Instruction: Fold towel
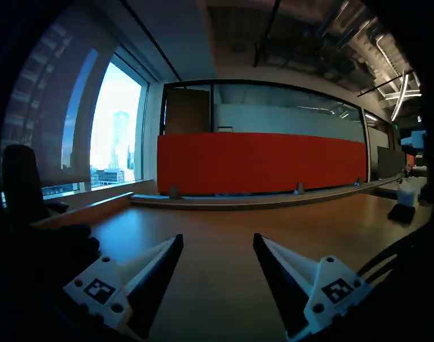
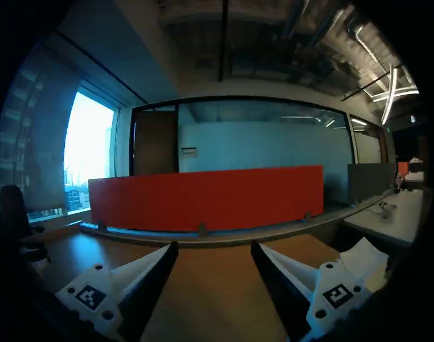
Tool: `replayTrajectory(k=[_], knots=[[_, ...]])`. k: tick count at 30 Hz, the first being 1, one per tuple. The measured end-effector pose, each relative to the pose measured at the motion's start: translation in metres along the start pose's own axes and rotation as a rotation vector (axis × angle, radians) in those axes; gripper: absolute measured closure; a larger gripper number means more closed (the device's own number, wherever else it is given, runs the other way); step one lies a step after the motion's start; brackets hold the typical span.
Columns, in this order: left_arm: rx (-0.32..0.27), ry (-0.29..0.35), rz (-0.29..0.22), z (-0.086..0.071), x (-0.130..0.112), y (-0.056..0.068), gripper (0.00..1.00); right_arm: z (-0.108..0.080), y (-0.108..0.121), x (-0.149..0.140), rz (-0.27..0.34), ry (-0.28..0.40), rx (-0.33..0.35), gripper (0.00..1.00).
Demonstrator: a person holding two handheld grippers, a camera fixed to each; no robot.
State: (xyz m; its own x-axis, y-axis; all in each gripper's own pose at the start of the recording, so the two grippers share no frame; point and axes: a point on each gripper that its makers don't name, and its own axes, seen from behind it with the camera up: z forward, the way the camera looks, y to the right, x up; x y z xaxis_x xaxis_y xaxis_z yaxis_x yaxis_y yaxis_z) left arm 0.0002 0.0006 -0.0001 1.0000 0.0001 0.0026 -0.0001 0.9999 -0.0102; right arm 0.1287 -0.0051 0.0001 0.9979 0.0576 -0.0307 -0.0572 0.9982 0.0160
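Towel-like white heap (image 2: 366, 255) – axis unclear – near spread right tongs (image 2: 214, 245).

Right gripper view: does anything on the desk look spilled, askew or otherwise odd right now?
Nothing looks spilled or damaged on the wooden desk. One oddity: a white crumpled item sits near the desk's right edge, beside the right gripper, whose jaws stand open. Whether it is the towel, I cannot tell.
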Motion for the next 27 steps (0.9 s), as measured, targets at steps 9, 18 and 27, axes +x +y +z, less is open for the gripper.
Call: replayTrajectory(k=[9, 18, 27], knots=[[0.0, 0.0, -0.001, 0.0, 0.0, 0.001, 0.09, 0.003, 0.009, -0.035, -0.002, 0.003, -0.02, 0.01], [0.0, 0.0, 0.0, 0.0, -0.001, 0.001, 0.09, 0.001, 0.013, -0.077, 0.005, -0.022, -0.019, 0.01], [0.0, 0.0, 0.0, 0.001, -0.001, 0.001, 0.09, 0.004, 0.021, -0.108, 0.008, -0.037, -0.023, 0.01]])
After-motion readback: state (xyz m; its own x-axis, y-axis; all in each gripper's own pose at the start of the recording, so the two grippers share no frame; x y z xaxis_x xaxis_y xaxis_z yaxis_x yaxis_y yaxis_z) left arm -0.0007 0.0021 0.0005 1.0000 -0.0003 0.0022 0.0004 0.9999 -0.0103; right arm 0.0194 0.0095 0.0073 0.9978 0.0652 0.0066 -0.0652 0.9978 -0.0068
